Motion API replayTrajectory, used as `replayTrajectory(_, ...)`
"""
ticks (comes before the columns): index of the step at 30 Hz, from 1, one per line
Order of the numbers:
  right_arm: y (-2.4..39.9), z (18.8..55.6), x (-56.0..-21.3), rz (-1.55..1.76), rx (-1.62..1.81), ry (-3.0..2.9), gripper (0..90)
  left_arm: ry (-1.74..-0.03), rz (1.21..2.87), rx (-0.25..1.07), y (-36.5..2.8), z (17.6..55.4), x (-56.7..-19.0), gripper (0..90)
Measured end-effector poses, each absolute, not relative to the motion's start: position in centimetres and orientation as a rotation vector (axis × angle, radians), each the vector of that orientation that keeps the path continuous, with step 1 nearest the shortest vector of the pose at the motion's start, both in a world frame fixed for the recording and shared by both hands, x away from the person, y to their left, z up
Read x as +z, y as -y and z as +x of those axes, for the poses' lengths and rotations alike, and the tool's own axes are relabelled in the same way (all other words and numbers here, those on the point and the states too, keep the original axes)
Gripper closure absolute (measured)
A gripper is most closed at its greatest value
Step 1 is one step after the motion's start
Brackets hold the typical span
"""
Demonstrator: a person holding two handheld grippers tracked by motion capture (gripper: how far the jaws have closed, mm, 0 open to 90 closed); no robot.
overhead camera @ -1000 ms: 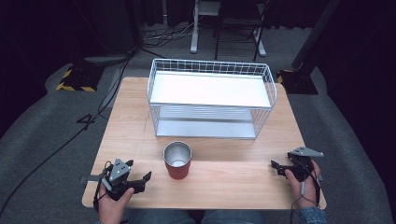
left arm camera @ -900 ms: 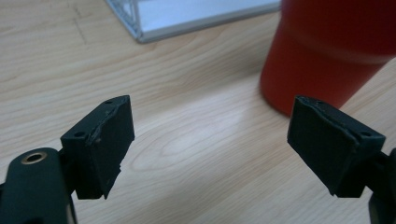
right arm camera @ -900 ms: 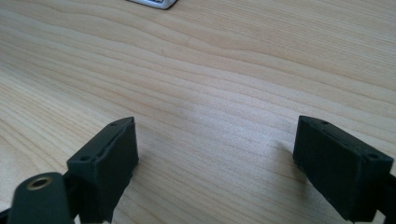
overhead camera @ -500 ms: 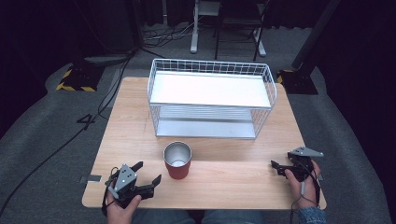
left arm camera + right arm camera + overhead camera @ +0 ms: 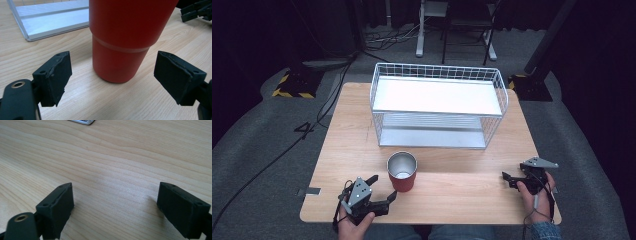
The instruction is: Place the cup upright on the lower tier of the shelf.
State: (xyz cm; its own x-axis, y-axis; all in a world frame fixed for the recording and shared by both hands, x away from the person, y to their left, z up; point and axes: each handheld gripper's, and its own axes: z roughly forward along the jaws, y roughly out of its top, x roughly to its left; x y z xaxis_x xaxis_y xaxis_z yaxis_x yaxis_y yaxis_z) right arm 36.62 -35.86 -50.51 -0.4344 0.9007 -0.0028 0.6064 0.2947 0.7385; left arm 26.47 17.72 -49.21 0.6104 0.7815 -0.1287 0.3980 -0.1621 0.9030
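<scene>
On table (image 5: 452,200), cup (image 5: 122,37) faces spread left gripper (image 5: 112,75).

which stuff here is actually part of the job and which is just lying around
Likely part of the job:
- red cup, framed by the open left gripper
- white wire shelf rack, possibly where it goes

Just there:
- right gripper, open over bare table
- cables and striped block on the floor

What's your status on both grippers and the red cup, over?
Left gripper open, jaws either side of the upright red cup, not touching. Right gripper open, over bare table. Nothing in the way.
</scene>
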Motion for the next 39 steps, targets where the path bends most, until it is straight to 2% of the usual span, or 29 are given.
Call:
replayTrajectory(14, 35.9, 36.6, -50.5, 1.347, 0.946, -2.149, 14.4, -0.951, 1.771, 0.456, -15.9, 27.4, -49.3, 15.3)
replayTrajectory(20, 35.9, 36.6, -50.5, 1.348, 0.946, -2.149, 14.4, -0.948, 1.758, 0.415, -15.2, 28.2, -49.4, 15.2)
replayTrajectory(39, 35.9, 36.6, -50.5, 1.348, 0.946, -2.148, 14.5, -0.997, 1.787, 0.424, -13.0, 30.2, -50.0, 8.9)
